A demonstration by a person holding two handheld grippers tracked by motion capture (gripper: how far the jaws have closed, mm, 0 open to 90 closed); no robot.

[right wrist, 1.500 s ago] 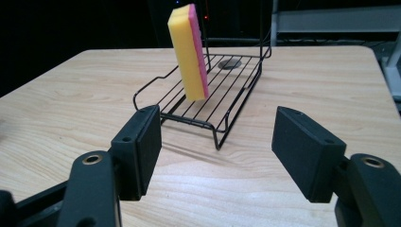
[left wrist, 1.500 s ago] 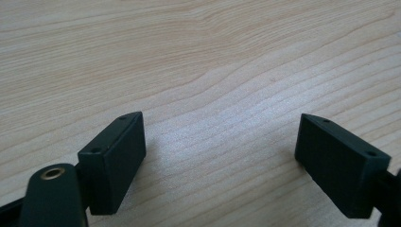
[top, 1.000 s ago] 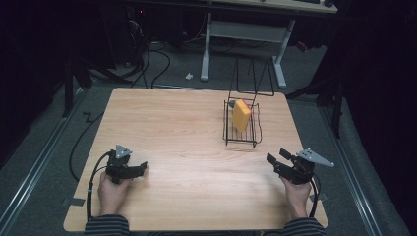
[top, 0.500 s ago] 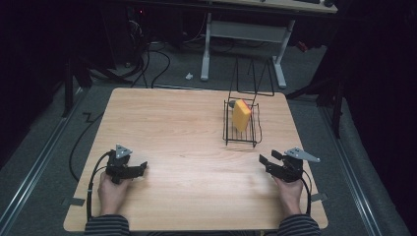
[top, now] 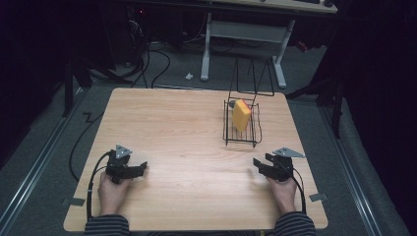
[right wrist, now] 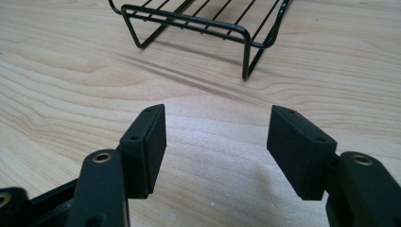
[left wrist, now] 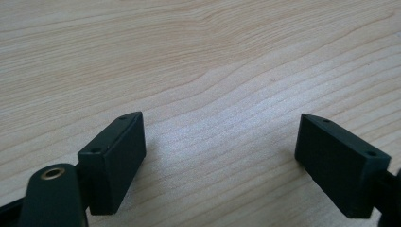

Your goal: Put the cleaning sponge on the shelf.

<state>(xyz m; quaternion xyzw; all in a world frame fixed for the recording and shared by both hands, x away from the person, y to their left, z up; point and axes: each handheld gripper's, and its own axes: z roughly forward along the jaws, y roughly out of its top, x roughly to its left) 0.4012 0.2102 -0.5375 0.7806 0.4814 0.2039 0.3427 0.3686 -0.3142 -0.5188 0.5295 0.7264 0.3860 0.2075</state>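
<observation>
An orange block stands in a black wire rack toward the far right of the wooden table. My left gripper rests low over the near left of the table, open, with bare wood between its jaws. My right gripper sits low at the near right, pointing left of the rack. Its jaws have just been closing and still stand apart, open, with nothing between them. The right gripper view has the rack's near end just ahead.
A white-framed desk and cables lie on the floor beyond the table's far edge. A cable trails from the left gripper over the near left edge. The table's right edge is close to the right hand.
The right gripper has come down and moved left toward the table's middle, and its jaws have narrowed. The left gripper has stayed put.
</observation>
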